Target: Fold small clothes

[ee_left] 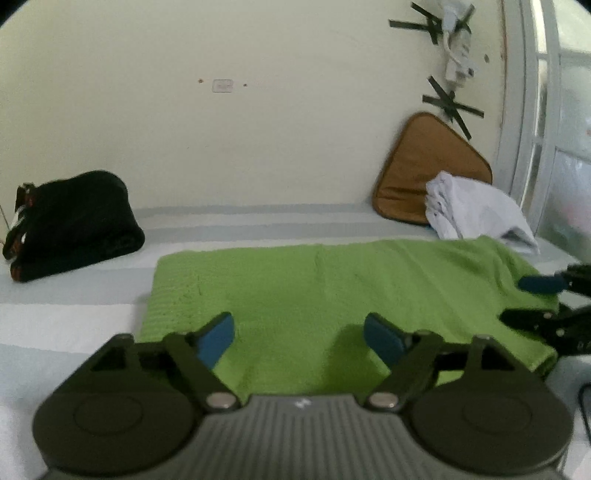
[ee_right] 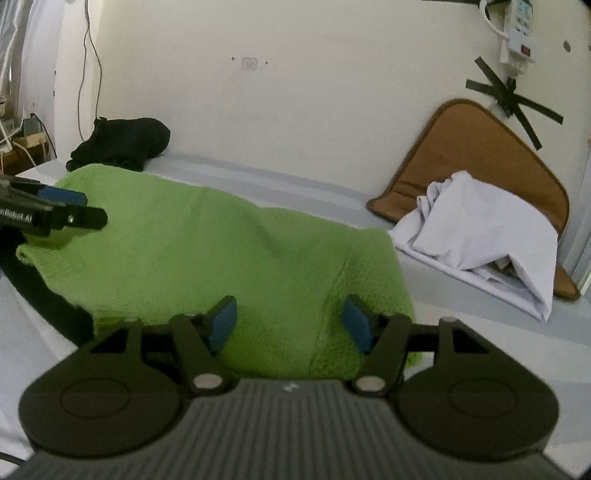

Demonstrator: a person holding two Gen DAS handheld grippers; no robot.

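A pale striped bed surface (ee_left: 74, 306) runs ahead of both grippers to a cream wall (ee_left: 258, 140). Spread flat on it, straight under and ahead of the tools, lies the green knitted garment (ee_left: 332, 288), folded into a wide rectangle; it is the largest thing on the bed.

Beyond the garment and to the right of both grippers, a brown cushion (ee_right: 480, 155) leans against the wall, with a crumpled white cloth (ee_right: 487, 229) heaped against its front, just beside the green garment's far right corner. Off to the far left, well apart from these, a bundle of black clothing (ee_left: 74, 218) sits at the foot of the wall. Above the cushion, strips of black tape (ee_right: 517, 99) cross the wall beneath a white power strip (ee_right: 519, 33).

The left gripper (ee_left: 299, 336) hovers over the near left part of the garment, its jaws standing wide apart with only green knit seen between the blue pads (ee_left: 218, 339); nothing is pinched. The right gripper (ee_right: 291, 325) sits over the near right edge, jaws likewise spread well open and empty, the cloth lying loose beneath them. Each tool's fingertips show at the edge of the other's view.
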